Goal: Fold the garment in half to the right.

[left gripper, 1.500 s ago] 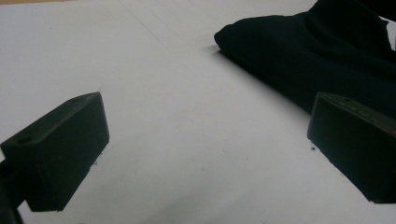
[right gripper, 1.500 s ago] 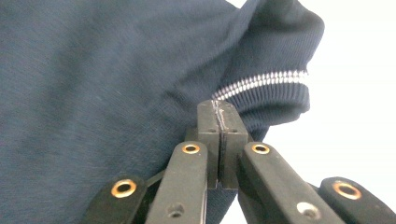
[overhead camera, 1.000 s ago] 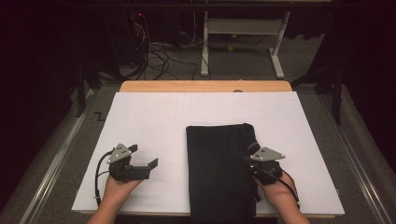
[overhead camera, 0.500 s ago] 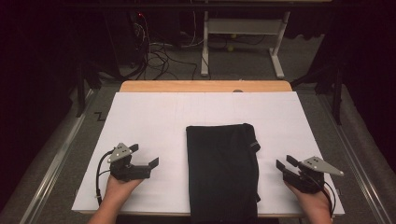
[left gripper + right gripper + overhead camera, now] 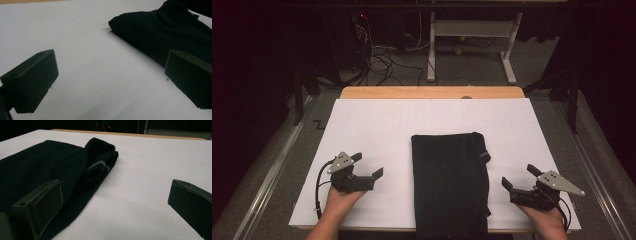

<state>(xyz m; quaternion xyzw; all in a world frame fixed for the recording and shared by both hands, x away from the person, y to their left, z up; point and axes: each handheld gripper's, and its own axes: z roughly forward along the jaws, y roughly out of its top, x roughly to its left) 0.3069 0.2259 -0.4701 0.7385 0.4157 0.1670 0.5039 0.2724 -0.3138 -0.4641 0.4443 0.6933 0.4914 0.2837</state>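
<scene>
Folded black cloth [image 5: 451, 185] at table [image 5: 377, 125] centre. Right gripper [image 5: 523, 180] at its three o'clock, jaws just opened, empty. Left gripper [image 5: 369, 166] at nine o'clock, spread, empty. Cloth type unclear, perhaps trousers.

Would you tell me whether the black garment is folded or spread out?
Folded: the black garment lies as a narrow rectangle, layered edges showing.
</scene>
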